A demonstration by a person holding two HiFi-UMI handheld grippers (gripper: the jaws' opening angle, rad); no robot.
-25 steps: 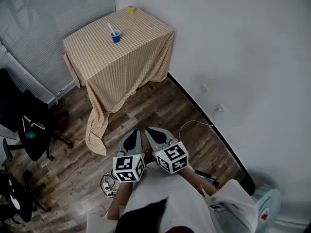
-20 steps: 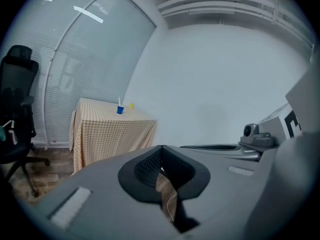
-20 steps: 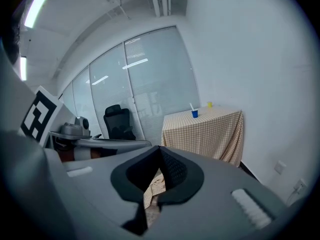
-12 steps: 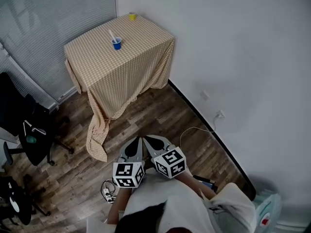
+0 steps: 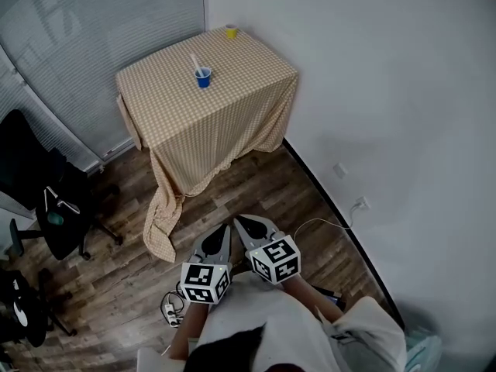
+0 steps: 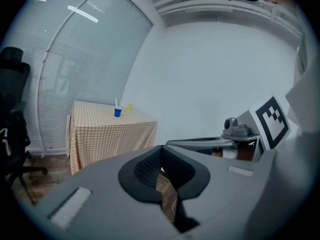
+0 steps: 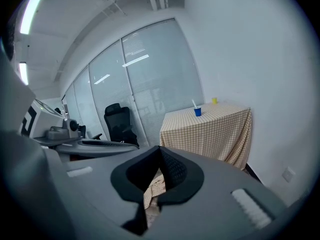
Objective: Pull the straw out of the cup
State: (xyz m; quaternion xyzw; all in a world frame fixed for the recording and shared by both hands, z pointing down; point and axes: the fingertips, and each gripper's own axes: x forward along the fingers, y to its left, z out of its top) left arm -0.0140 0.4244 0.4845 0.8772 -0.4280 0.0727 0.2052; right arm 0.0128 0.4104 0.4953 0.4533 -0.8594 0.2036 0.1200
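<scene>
Standing near the middle of the checked tabletop [image 5: 240, 84], the blue cup [image 5: 203, 77] holds the white straw [image 5: 195, 60], while the left gripper [image 5: 223, 229] and right gripper [image 5: 239, 220], both jaws pressed together and empty, hang side by side over the wooden floor [image 5: 256, 184], well apart from it.

the small round plastic cup [image 5: 203, 78] is blue, its thin straw [image 5: 194, 60] white. the draped counter cloth [image 5: 217, 122] is a tan-and-white check. a second small cup [image 5: 231, 32] is yellow. the plank floor [image 5: 256, 184] is dark brown, the swivel chair [image 5: 43, 184] black, the wall [image 5: 372, 91] white.
</scene>
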